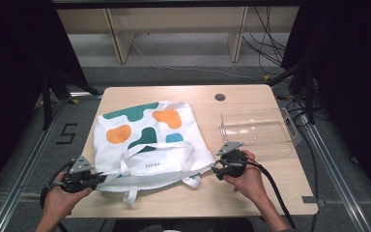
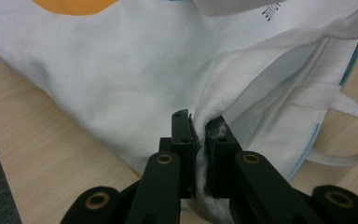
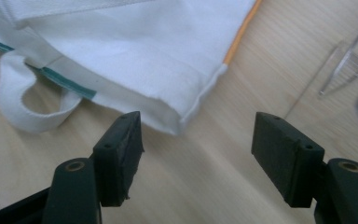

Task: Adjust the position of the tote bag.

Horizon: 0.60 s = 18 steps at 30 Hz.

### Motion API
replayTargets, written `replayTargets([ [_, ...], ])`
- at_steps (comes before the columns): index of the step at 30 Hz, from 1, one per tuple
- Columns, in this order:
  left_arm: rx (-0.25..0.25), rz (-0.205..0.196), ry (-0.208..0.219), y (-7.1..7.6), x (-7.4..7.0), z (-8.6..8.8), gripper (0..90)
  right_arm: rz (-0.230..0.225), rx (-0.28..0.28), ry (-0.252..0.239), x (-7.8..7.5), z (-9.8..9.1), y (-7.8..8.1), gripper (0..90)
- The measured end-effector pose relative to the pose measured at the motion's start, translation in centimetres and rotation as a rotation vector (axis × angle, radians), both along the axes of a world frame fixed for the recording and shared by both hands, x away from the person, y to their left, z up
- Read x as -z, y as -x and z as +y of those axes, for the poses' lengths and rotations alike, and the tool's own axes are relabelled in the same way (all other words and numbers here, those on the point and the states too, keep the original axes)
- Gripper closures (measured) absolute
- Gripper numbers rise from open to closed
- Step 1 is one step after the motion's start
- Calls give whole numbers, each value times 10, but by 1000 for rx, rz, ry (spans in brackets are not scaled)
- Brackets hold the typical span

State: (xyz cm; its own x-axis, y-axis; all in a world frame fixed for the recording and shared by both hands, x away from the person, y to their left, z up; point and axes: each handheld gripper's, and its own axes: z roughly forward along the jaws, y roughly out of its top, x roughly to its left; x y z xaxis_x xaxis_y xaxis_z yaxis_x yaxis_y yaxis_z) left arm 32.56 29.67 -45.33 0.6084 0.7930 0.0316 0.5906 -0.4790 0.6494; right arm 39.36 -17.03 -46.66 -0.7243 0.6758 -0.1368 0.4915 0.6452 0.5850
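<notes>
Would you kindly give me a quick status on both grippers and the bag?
Left gripper shut on tote bag rim. Right gripper open, short of the bag's corner. Clear plastic box beside the right hand.

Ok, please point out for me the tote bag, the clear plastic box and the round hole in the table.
tote bag [image 1: 147, 128], high view, on its printed white front.
clear plastic box [image 1: 258, 129], high view, on its transparent top face.
round hole [image 1: 220, 97], high view, on its dark centre.
</notes>
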Motion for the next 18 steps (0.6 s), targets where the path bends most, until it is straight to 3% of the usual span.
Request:
replayTargets([
  [1, 3, -11, -5, 0, 0, 1, 836, -2, -6, 28, 4, 8, -5, 364],
  [6, 7, -11, -7, 1, 0, 2, 835, -28, -1, 33, 9, 20, -16, 413],
  [8, 7, -7, -8, 0, 1, 3, 834, -62, -14, 24, 10, 26, -24, 528],
  [9, 7, -7, -8, 0, 1, 3, 834, -62, -14, 24, 10, 26, -24, 528],
  [11, 10, -4, -9, 0, 1, 3, 834, -102, -40, 48, 12, 31, -30, 674],
  [13, 1, -10, 8, 1, 2, 2, 833, -111, -62, 61, 15, 35, -34, 792],
  [15, 9, -18, -2, 1, 2, 3, 833, -109, -83, 96, 14, 39, -30, 819],
  [16, 3, -5, -2, 1, 2, 3, 833, -125, -127, 111, 11, 38, -30, 820],
  [17, 6, -13, -9, 1, 2, 4, 833, -125, -127, 111, 11, 38, -30, 820],
  [18, -6, -10, -1, 1, 3, 4, 830, -111, -103, 92, 3, 36, -18, 820],
])
